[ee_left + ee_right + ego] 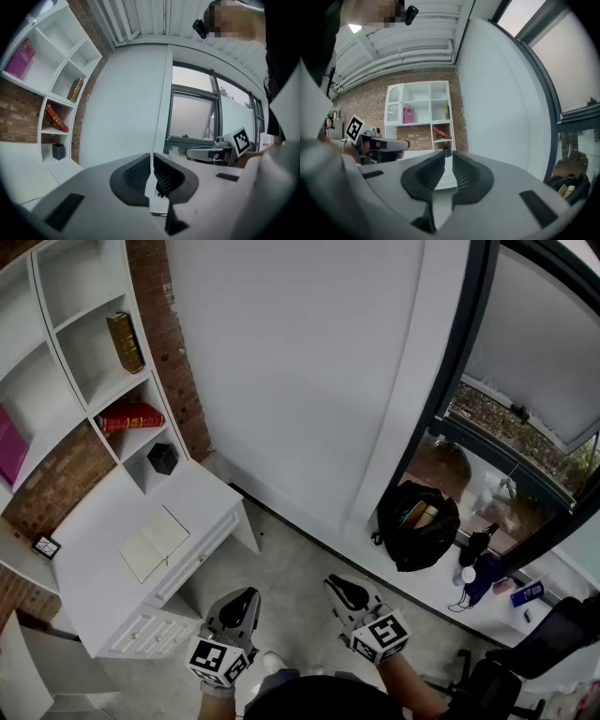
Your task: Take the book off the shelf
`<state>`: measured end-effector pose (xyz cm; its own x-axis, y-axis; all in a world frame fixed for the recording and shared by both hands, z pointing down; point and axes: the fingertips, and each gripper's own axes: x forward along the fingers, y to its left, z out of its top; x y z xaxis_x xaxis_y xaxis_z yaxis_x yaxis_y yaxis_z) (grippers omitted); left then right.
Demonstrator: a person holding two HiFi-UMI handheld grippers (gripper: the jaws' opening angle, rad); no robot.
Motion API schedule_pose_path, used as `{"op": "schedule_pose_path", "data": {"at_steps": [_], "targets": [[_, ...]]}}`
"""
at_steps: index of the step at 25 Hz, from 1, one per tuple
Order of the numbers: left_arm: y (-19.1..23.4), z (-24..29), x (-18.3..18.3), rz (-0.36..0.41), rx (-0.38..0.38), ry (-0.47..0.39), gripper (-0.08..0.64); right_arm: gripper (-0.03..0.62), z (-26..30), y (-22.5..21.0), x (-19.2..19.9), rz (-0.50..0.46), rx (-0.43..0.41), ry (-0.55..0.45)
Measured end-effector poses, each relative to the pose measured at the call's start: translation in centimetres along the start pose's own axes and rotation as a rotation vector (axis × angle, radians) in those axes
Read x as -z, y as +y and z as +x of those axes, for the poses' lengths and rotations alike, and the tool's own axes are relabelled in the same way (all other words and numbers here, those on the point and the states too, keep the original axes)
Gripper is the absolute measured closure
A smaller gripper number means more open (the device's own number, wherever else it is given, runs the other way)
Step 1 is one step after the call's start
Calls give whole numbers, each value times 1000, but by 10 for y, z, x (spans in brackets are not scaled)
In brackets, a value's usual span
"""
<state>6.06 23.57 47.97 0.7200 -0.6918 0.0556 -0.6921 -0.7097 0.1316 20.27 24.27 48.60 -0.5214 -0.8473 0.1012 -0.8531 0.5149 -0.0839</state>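
A white shelf unit (56, 329) stands at the far left against the brick wall. A gold-brown book (125, 341) stands upright in one compartment, a red book (131, 416) lies flat in the one below, and a pink book (9, 448) leans further left. The same books show in the left gripper view: gold (76, 90), red (56, 118), pink (22, 58). My left gripper (242, 596) and right gripper (339, 583) are held low near my body, far from the shelf. Both sets of jaws are together with nothing between them (152, 155) (448, 153).
A white desk (103, 601) with drawers stands below the shelf and carries an open notebook (155, 542) and a small clock (44, 546). A black cup (162, 457) sits in the lowest compartment. A black backpack (419, 524) rests on the window ledge, a chair (525, 662) at the right.
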Motion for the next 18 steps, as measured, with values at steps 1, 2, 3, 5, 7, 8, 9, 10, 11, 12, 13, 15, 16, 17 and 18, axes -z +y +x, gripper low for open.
{"op": "schedule_pose_path", "data": {"at_steps": [1, 2, 3, 5, 7, 8, 9, 10, 11, 12, 13, 15, 16, 17, 18], "targets": [[5, -4, 1, 1, -3, 2, 549, 535, 4, 5, 0, 17, -5, -1], [9, -8, 1, 2, -6, 4, 549, 535, 7, 9, -1, 29, -9, -2], [13, -12, 1, 3, -7, 6, 549, 535, 10, 14, -1, 32, -11, -2], [21, -19, 0, 5, -7, 4, 549, 535, 17, 22, -3, 14, -12, -1], [31, -24, -2, 4, -10, -5, 549, 535, 27, 30, -6, 3, -20, -2], [37, -27, -3, 3, -12, -10, 549, 535, 33, 35, -7, 2, -25, 0], [43, -30, -4, -1, -14, -14, 549, 535, 39, 41, -7, 2, -30, 3], [49, -35, -4, -4, -16, -18, 549, 535, 45, 47, -6, 4, -34, 6], [56, -39, -3, -7, -17, -21, 549, 535, 51, 52, -6, 10, -38, 4], [63, -44, -3, -9, -19, -25, 549, 535, 57, 57, -7, 19, -40, -2], [70, -48, -2, -11, -23, -29, 549, 535, 63, 61, -8, 26, -41, -9], [85, -56, -1, -15, -32, -34, 549, 535, 73, 67, -10, 22, -37, -18], [91, -60, 0, -15, -35, -35, 549, 534, 78, 71, -11, 12, -32, -19], [98, -63, 0, -12, -36, -37, 549, 534, 84, 74, -12, 0, -28, -20], [104, -66, 1, -8, -37, -39, 549, 534, 90, 77, -12, -15, -27, -19]]}}
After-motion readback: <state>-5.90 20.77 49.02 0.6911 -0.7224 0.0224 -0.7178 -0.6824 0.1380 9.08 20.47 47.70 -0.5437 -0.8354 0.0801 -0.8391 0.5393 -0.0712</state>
